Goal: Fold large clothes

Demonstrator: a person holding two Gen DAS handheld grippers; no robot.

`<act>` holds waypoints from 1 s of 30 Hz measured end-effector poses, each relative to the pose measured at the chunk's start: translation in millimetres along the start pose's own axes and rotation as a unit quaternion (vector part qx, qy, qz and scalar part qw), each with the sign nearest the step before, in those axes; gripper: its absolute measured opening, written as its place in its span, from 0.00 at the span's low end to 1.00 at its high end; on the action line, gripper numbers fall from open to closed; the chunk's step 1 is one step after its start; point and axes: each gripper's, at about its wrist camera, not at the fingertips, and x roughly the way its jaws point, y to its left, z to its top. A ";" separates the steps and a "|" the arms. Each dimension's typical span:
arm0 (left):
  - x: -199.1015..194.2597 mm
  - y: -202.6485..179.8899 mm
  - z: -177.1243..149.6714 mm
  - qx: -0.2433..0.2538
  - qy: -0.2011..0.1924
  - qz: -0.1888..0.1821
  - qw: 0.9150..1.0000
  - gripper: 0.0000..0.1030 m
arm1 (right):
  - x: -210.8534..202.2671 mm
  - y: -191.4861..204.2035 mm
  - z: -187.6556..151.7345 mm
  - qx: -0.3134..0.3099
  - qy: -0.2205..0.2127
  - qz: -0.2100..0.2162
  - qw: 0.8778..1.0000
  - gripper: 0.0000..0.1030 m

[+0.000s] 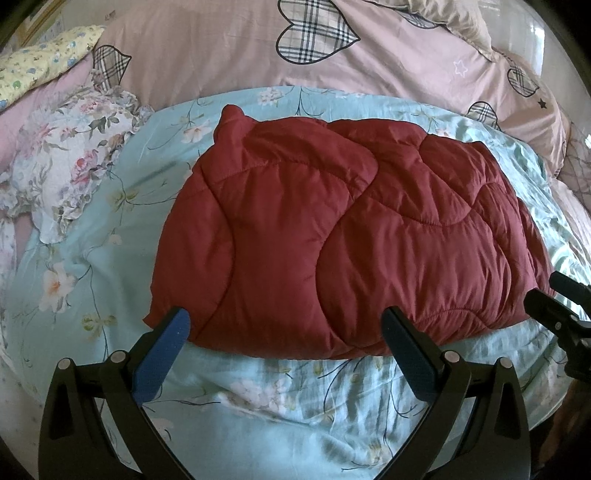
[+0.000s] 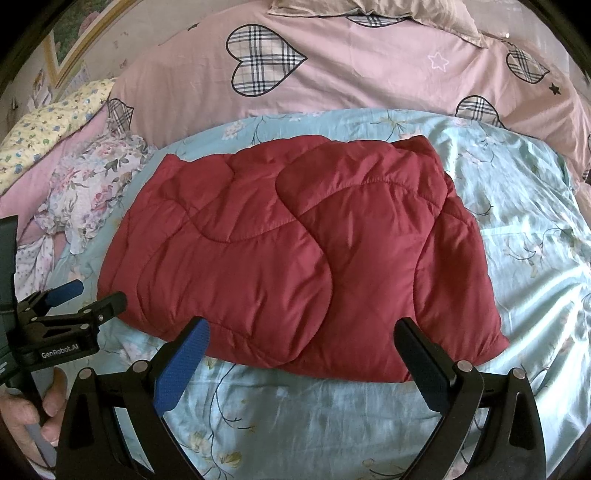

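Observation:
A dark red quilted padded garment (image 1: pixel 332 229) lies folded into a compact rectangle on the light blue floral sheet (image 1: pixel 258 398); it also shows in the right wrist view (image 2: pixel 295 251). My left gripper (image 1: pixel 286 317) is open and empty, its fingertips just at the garment's near edge. My right gripper (image 2: pixel 303 328) is open and empty, also at the near edge. The left gripper appears at the left of the right wrist view (image 2: pixel 92 295), open, held by a hand. The right gripper's tips show at the right edge of the left wrist view (image 1: pixel 550 291).
A pink duvet with plaid hearts (image 2: pixel 332 66) lies behind the garment. A floral ruffled cloth (image 1: pixel 62 166) and a yellow patterned pillow (image 1: pixel 40 62) lie at the far left. A beige pillow (image 2: pixel 369 11) sits at the back.

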 end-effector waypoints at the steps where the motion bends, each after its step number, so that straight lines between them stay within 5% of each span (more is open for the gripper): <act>1: 0.1 0.1 0.0 0.000 0.000 -0.001 1.000 1.00 | -0.1 -0.1 0.0 0.000 0.000 0.001 1.000 0.98; 30: 1.5 -1.1 4.9 -0.004 0.002 -0.008 1.000 1.00 | 1.6 -10.0 4.4 0.011 0.000 0.007 1.000 0.98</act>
